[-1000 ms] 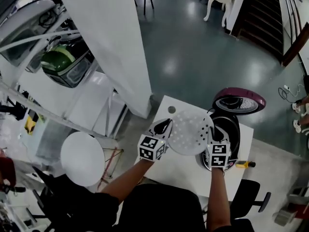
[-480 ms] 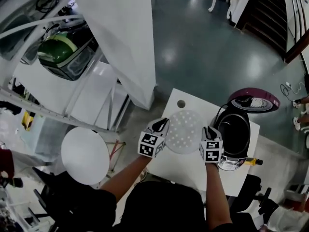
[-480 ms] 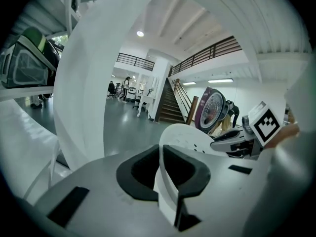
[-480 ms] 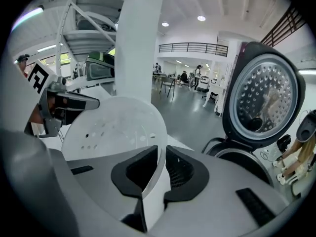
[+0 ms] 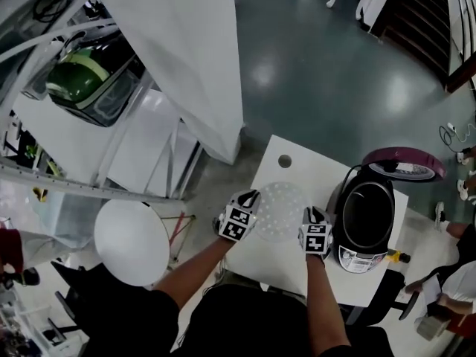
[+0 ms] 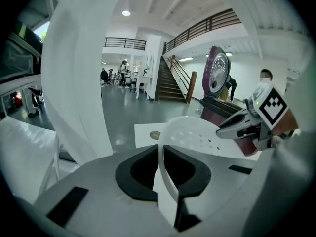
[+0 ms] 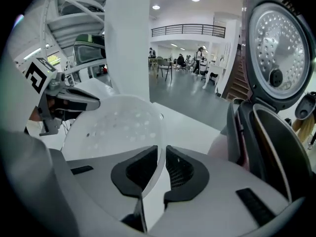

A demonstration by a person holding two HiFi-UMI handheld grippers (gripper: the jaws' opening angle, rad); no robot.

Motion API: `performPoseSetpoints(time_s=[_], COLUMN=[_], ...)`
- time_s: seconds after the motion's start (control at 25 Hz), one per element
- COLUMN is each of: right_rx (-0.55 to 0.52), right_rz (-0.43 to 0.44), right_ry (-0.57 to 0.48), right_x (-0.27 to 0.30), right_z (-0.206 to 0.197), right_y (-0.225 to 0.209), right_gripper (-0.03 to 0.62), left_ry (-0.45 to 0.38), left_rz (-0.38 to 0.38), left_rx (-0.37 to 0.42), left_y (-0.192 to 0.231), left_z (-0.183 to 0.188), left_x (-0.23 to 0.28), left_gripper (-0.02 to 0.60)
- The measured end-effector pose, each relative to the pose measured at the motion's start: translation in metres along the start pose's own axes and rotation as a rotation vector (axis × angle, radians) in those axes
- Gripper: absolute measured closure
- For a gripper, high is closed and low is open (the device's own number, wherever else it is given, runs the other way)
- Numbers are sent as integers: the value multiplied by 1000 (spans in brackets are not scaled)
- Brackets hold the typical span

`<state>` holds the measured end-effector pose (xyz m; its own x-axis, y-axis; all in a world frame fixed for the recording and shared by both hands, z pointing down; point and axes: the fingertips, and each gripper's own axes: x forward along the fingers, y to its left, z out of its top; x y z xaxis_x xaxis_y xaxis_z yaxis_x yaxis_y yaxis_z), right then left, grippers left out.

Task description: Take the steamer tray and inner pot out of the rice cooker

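Both grippers hold the white perforated steamer tray (image 5: 279, 210) over the white table (image 5: 277, 265), left of the rice cooker (image 5: 367, 218). My left gripper (image 5: 253, 198) is shut on the tray's left rim, and in the left gripper view the rim (image 6: 197, 137) runs between the pads of that gripper (image 6: 162, 154). My right gripper (image 5: 309, 216) is shut on the opposite rim, which passes between the pads of that gripper (image 7: 162, 157) in the right gripper view, with the tray (image 7: 118, 127) beyond. The cooker's maroon lid (image 5: 405, 163) stands open, and the dark inner pot (image 5: 364, 210) sits inside.
The table has a round cable hole (image 5: 285, 161) near its far corner. A white column (image 5: 193, 58) rises to the left of the table. A round white stool (image 5: 132, 242) stands at the left. A yellow item (image 5: 394, 257) lies by the cooker's right side.
Both grippers have carried the steamer tray left, away from above the cooker, and down toward the table. The cooker's open pot now shows fully.
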<state>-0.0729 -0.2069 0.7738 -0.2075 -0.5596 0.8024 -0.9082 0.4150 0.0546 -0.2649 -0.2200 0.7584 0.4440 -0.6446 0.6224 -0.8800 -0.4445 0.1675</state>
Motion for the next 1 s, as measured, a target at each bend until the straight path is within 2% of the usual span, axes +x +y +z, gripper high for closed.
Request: performPoseSetpoints(time_s=[0.36, 0.6, 1.0], right_rx=[-4, -9, 19], right_rz=[18, 18, 10], right_ry=[93, 113, 119], right_x=[55, 76, 86], right_z=[-23, -27, -42], right_y=[2, 1, -7], right_gripper=[551, 551, 551], left_ry=[97, 106, 146], left_rz=[5, -3, -25], left_rx=[0, -18, -1], left_y=[21, 30, 23], left_z=[-42, -54, -70], left_x=[47, 64, 82], left_gripper=[552, 552, 540])
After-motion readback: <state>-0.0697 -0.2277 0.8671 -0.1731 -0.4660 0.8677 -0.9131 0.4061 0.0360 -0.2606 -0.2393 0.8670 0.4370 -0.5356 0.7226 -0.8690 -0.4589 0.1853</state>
